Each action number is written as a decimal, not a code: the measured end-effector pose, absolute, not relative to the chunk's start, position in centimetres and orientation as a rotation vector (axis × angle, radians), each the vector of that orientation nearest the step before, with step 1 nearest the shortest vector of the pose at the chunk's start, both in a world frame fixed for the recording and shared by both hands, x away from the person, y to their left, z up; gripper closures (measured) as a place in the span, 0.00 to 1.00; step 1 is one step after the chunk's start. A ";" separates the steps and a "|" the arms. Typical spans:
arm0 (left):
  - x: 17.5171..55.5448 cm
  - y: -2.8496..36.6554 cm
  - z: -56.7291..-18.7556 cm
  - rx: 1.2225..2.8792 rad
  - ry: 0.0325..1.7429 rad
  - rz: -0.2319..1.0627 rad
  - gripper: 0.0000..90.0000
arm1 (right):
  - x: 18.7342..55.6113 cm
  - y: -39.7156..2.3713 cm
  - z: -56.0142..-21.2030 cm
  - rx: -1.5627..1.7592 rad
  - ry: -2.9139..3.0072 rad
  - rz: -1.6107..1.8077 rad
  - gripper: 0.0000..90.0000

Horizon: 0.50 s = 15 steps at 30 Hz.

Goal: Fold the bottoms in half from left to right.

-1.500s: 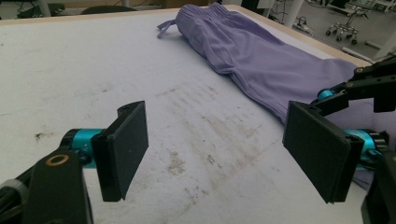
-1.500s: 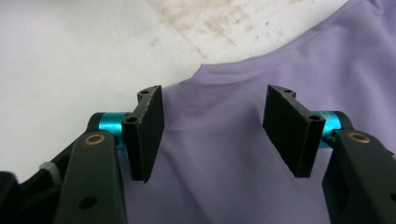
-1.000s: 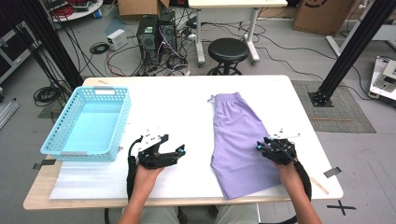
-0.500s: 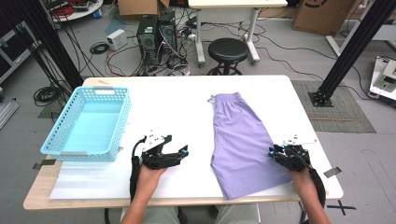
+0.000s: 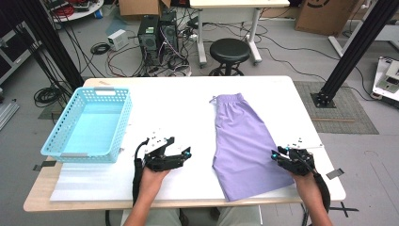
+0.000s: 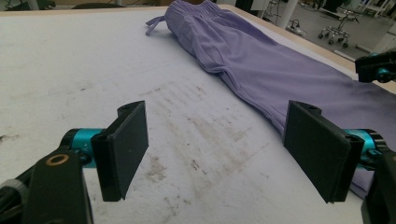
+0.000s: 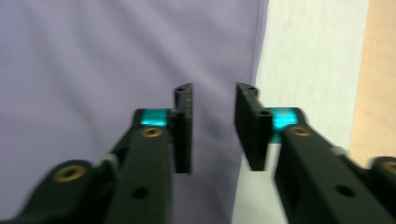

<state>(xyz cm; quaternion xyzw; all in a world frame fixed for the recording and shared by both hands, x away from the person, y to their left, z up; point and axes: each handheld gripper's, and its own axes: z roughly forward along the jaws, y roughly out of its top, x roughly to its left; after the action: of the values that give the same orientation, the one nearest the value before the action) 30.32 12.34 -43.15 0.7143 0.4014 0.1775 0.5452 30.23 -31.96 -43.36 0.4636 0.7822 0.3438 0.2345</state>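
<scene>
The right gripper (image 7: 212, 126) has its jaws a little apart, having just been opening, with nothing pressed between them; in the right gripper view they hang over the right hem edge of the purple shorts (image 7: 116, 70), one jaw above the cloth and the other about at the line where the cloth meets the white table (image 7: 308, 60). In the high view this gripper (image 5: 282, 154) sits at the shorts' (image 5: 244, 146) lower right corner, near the table's (image 5: 179, 99) front right corner.

The left gripper (image 6: 215, 154) holds its jaws wide apart over bare, scuffed tabletop (image 6: 70, 70), nothing between them. In the high view it (image 5: 181, 153) rests near the front edge, between the basket and the shorts, pointing toward the garment.

The shorts (image 6: 261, 65) are pale lilac with a gathered elastic waistband and a drawstring end trailing off it. They lie flat and folded lengthwise, waistband toward the far edge, hems flaring toward the front edge, on the table's right half, with soft creases along the length.

A light blue plastic basket (image 5: 59, 136) with a perforated wall stands at the table's left edge.
</scene>
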 end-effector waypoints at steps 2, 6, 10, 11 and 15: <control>30.3 12.2 -43.1 1.692 0.943 0.422 0.25 | 30.7 -31.7 -43.2 1.271 2.129 0.966 0.58; 30.2 12.1 -43.0 1.684 0.934 0.424 0.25 | 31.3 -31.1 -43.0 1.226 2.055 1.061 0.33; 30.3 12.0 -43.0 1.685 0.927 0.417 0.25 | 31.9 -30.7 -42.6 1.209 2.040 1.158 0.23; 30.4 12.0 -43.0 1.684 0.929 0.415 0.25 | 32.0 -30.5 -42.6 1.186 2.053 1.167 0.23; 30.4 11.8 -43.0 1.685 0.925 0.416 0.25 | 32.3 -30.1 -42.5 1.163 2.069 1.159 0.23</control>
<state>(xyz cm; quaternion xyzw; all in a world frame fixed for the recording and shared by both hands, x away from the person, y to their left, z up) 30.38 11.80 -43.00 0.7131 0.3916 0.1761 0.5542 32.25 -30.08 -42.52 0.4266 0.7589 0.4253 0.2474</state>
